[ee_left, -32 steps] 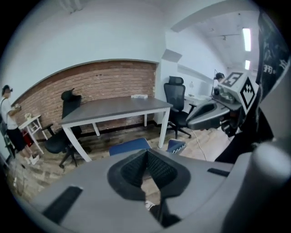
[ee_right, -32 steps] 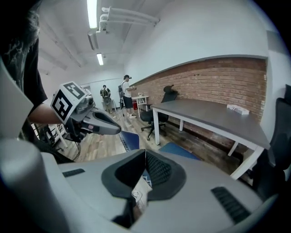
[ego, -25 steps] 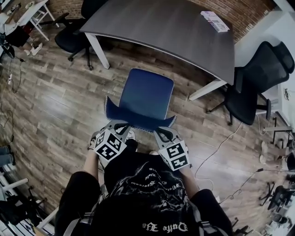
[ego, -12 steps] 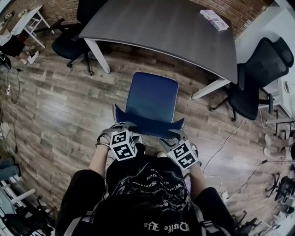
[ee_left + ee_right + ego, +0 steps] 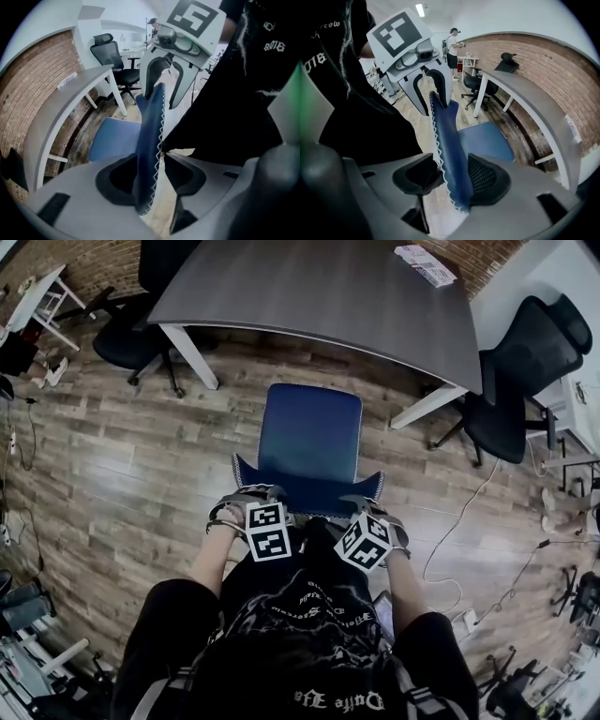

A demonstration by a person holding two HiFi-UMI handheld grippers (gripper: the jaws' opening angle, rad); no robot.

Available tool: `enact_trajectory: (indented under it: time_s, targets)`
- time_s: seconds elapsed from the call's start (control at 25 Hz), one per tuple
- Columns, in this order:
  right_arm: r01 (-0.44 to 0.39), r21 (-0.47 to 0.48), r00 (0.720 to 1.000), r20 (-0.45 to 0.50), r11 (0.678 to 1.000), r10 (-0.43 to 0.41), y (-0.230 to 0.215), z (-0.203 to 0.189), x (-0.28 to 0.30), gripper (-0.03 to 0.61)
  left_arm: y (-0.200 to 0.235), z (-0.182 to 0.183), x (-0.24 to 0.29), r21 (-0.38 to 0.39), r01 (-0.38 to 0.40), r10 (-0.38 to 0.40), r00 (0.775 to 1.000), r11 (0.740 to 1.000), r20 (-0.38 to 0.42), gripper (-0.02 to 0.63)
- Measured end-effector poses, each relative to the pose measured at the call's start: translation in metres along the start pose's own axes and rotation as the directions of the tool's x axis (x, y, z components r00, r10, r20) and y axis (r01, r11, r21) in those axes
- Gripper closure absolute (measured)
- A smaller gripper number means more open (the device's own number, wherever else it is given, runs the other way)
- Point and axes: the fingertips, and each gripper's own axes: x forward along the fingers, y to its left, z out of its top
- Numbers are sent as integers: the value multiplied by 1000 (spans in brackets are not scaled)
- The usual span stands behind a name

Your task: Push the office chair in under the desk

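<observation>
Office chair (image 5: 309, 437): its backrest's top edge stands between both pairs of jaws, unclamped. The left gripper (image 5: 152, 176) and right gripper (image 5: 452, 177) have just been opening. Beyond them the seat stops short of the desk (image 5: 319, 287), so I'd say the push remains unfinished.

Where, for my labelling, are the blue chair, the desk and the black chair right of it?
blue chair (image 5: 310, 432): head view, its seat.
desk (image 5: 319, 287): head view, bare top.
black chair (image 5: 539, 343): head view, its backrest.
</observation>
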Motion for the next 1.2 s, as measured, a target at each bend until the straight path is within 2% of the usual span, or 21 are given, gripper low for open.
enact_trajectory:
  time_s: [0.28,0.56,0.68,0.72,0.8,0.92,1.08,1.2]
  targets:
    - [-25,-78,997,-79,997,19,1,-5,17,344,-2,-8,17,45,5,-2,998,999,-67,420]
    - [-42,-101,994,-106,994,32,2,-12,35,353,3,-12,35,67,17,-10,994,998,-110,434]
    - [-22,-122,994,-113,992,8,-1,-11,37,381,7,-14,40,77,1,9,992,997,-129,465]
    - [-12,-132,994,-114,991,-3,-2,-11,37,412,7,-15,42,70,-2,11,991,998,-134,469]
    - [-2,-147,994,-112,989,-15,-1,-10,37,425,7,-15,43,49,1,6,990,999,-140,474]
    - [-2,-139,994,-109,990,-13,-3,-10,38,437,9,-15,44,64,18,-9,990,998,-139,483]
    - [-64,-104,992,-112,992,52,-1,-9,39,449,6,-16,45,73,52,-42,991,996,-126,494]
    - [-55,-118,993,-106,991,43,-2,-10,38,462,4,-14,45,79,67,-56,990,995,-131,508]
